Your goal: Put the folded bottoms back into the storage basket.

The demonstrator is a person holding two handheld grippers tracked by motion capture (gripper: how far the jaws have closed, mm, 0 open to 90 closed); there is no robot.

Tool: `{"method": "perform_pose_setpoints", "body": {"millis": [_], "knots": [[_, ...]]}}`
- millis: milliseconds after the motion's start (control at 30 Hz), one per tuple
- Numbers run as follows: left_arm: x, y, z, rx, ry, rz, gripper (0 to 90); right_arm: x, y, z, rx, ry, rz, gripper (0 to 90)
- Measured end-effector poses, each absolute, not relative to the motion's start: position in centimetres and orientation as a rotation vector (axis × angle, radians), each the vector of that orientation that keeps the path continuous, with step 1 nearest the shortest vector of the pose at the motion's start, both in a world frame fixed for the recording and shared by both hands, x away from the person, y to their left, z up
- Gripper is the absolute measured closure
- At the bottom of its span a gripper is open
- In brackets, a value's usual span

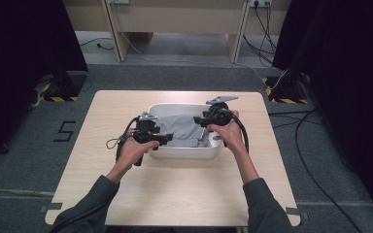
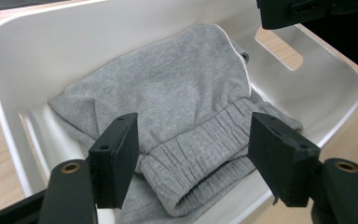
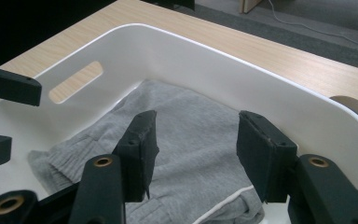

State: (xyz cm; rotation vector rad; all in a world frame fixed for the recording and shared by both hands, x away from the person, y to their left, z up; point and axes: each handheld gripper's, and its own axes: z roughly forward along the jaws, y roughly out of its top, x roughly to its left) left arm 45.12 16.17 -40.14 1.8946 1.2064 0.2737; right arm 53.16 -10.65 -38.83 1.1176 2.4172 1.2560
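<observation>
Pale wooden table (image 1: 175, 184) carries a white tub (image 1: 184, 151). Both pairs of black jaws stand spread, pinching nothing, above folded grey sweatpants (image 2: 182, 107) lying inside it. Left gripper (image 1: 167, 138) hovers over the ribbed waistband, right gripper (image 1: 197, 121) over the opposite end.

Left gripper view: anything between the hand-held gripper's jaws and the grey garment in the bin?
Nothing. The left hand-held gripper stands open just above the grey garment, with only air between. The garment lies in the white bin.
</observation>
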Motion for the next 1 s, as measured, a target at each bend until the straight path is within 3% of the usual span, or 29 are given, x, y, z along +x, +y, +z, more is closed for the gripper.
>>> {"method": "perform_pose_setpoints", "body": {"millis": [567,1000], "knots": [[43.8,17.6,-39.9,1.87,1.229,0.258,23.5,50.9,-10.5,-38.2,1.111,2.406,1.364,40.6],[42.3,18.3,-39.6,1.857,1.196,0.252,22.8,48.5,-11.7,-37.9,1.061,2.381,1.361,38.9]]}}
